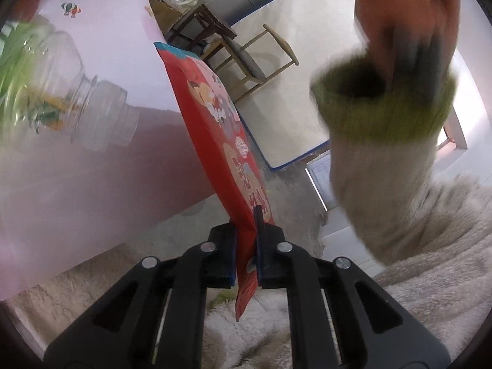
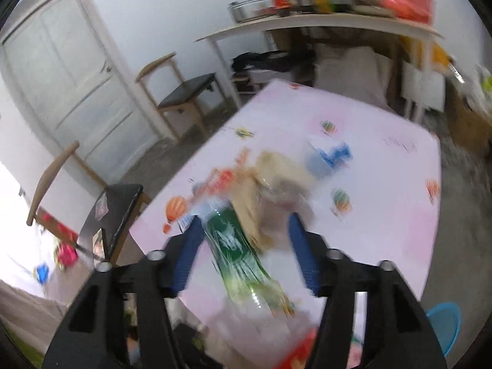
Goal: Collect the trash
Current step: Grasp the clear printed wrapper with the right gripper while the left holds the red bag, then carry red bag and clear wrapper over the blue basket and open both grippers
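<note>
My left gripper (image 1: 247, 230) is shut on the lower part of a red snack bag (image 1: 215, 123), which stands up edge-on beside the pink table (image 1: 107, 30). A clear plastic bottle (image 1: 61, 92) with a green label lies on that table at the left. In the right wrist view my right gripper (image 2: 245, 218) stands open above the pink table (image 2: 384, 184). The blurred green-labelled bottle (image 2: 233, 246) lies between its blue pads (image 2: 190, 246), apart from both. Crumpled tan paper (image 2: 276, 169), a blue packet (image 2: 332, 153) and red wrappers (image 2: 221, 178) lie beyond it.
A person's hand (image 1: 406, 24) and green-cuffed sleeve (image 1: 384, 153) fill the upper right of the left wrist view. Wooden chairs (image 2: 184, 92) stand left of the table by a white door (image 2: 61, 77). A cluttered counter (image 2: 323, 15) lies behind. A fluffy white blanket (image 1: 430, 292) lies below.
</note>
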{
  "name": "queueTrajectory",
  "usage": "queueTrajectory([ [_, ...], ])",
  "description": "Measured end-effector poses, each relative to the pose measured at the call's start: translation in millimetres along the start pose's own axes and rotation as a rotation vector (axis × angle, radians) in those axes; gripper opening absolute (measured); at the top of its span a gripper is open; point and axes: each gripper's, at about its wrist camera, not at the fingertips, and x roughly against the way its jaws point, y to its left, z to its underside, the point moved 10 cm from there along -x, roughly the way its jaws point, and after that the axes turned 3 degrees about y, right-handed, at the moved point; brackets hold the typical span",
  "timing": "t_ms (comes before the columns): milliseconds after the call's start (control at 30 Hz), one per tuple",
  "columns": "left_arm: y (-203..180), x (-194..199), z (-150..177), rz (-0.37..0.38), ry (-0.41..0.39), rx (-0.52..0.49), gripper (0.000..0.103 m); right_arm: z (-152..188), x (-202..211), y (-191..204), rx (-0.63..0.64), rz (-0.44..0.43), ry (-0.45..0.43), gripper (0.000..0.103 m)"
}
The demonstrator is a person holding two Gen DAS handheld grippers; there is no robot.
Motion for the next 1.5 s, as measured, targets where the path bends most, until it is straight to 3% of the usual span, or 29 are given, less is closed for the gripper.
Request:
queueTrajectory([
  [167, 5.4, -1.3, 1.3, 0.028, 0.005, 0.019, 0.007, -54.9, -76.1, 34.3, 0.027, -0.053, 0.212, 0.065],
  [300, 2.2, -1.5, 1.9, 0.05, 0.007, 0.01, 0.007, -78.4, -143.7, 20.3, -0.134, -0.058, 0.393, 0.065],
  [400, -2.4, -4.0, 4.8, 0.065, 0.014, -0.004, 0.007, -83.3, -182.7, 5.6, -0.221, -0.031, 0.478, 0.065],
  [633, 3.1, 1.1, 7.7, 0.098, 0.018, -0.003, 0.007, -65.9, -235.8, -9.9, -0.286, -0.008, 0.604, 0.065],
  [733, 3.7, 3.4, 10.3, 0.106, 0.019, 0.003, 0.007, -59.7, -247.0, -9.6, -0.291, -0.017, 0.635, 0.057],
  [833, 1.8, 2.0, 10.2, 0.106, 0.017, 0.005, 0.007, -59.0, -250.2, -1.4, -0.261, -0.04, 0.632, 0.032],
  [867, 1.0, 1.8, 9.7, 0.104, 0.015, 0.006, 0.007, -59.7, -249.0, 1.7, -0.253, -0.049, 0.629, 0.019],
  [900, 0.7, 1.8, 9.3, 0.102, 0.012, 0.006, 0.007, -60.8, -246.7, 5.5, -0.241, -0.058, 0.619, 0.017],
  [1200, -4.7, 2.4, 8.6, 0.055, -0.014, -0.003, 0.007, -103.0, -177.4, 40.4, -0.13, -0.154, 0.392, 0.009],
  [1367, -10.0, 4.7, 7.6, 0.021, -0.038, -0.016, 0.007, -123.6, -106.1, 40.1, -0.124, -0.192, 0.213, 0.008],
  [1500, -14.8, 10.2, 4.1, -0.008, -0.063, -0.028, 0.007, -124.1, -31.1, 16.1, -0.131, -0.17, 0.06, 0.008],
])
